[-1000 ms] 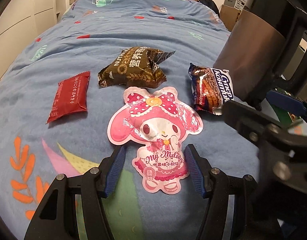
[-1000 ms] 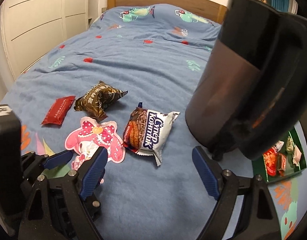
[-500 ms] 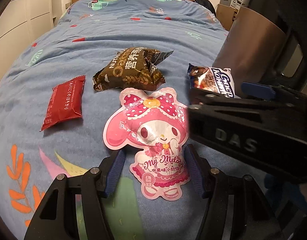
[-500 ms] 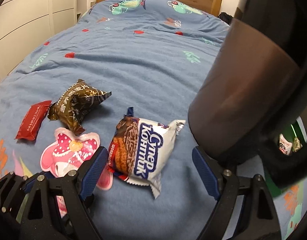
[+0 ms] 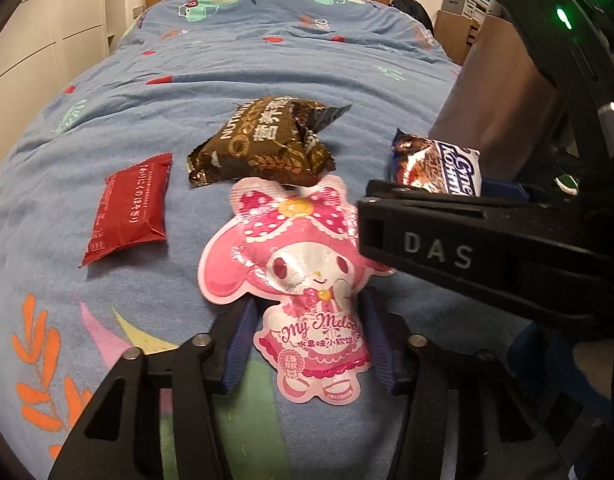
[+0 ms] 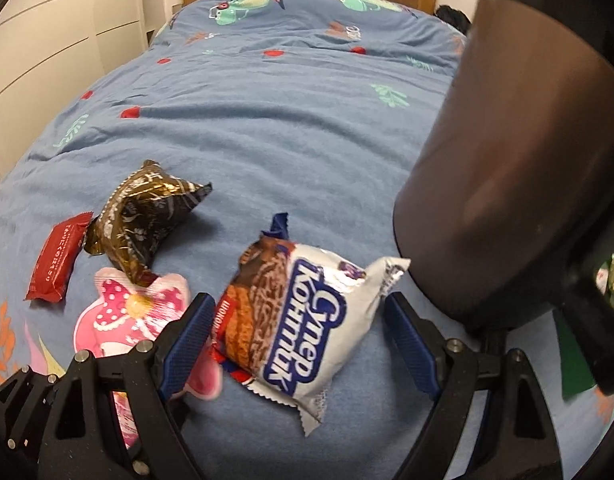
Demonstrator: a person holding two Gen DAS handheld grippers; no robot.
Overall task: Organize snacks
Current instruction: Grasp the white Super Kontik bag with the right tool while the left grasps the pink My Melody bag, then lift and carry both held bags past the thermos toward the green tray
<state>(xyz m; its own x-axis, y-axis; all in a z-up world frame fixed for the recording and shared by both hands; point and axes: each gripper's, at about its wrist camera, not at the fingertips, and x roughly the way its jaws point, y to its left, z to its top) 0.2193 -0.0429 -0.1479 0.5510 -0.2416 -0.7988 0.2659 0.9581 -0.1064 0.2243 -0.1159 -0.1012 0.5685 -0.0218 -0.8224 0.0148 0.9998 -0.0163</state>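
Soft blue bedding (image 5: 267, 64) is the working surface, and its give matters for both grabs. On the left, the left gripper (image 5: 307, 344) stands wide around the lower half of the pink character pouch (image 5: 303, 276), one blue pad on each side of the skirt, neither visibly pressing it. The pouch lies flat and thin, so closing may only slide the fingers over the foil, or pinch the blanket along with it. On the right, the right gripper (image 6: 295, 344) is spread wide around the white and brown biscuit pack (image 6: 303, 320), whose near corner pokes out between the fingers; its left finger hangs over the edge of the pink pouch, so closing could snag that as well. A puffy pack may squirt forward when squeezed. The two tools crowd each other here, the right crossing close over the left's view, and a clash looks possible. The brown snack bag (image 5: 267, 144), touching the pouch's top, could get dragged. The red packet (image 5: 131, 208) lies apart. A dark bin (image 6: 507, 184) stands just beside the biscuit pack.
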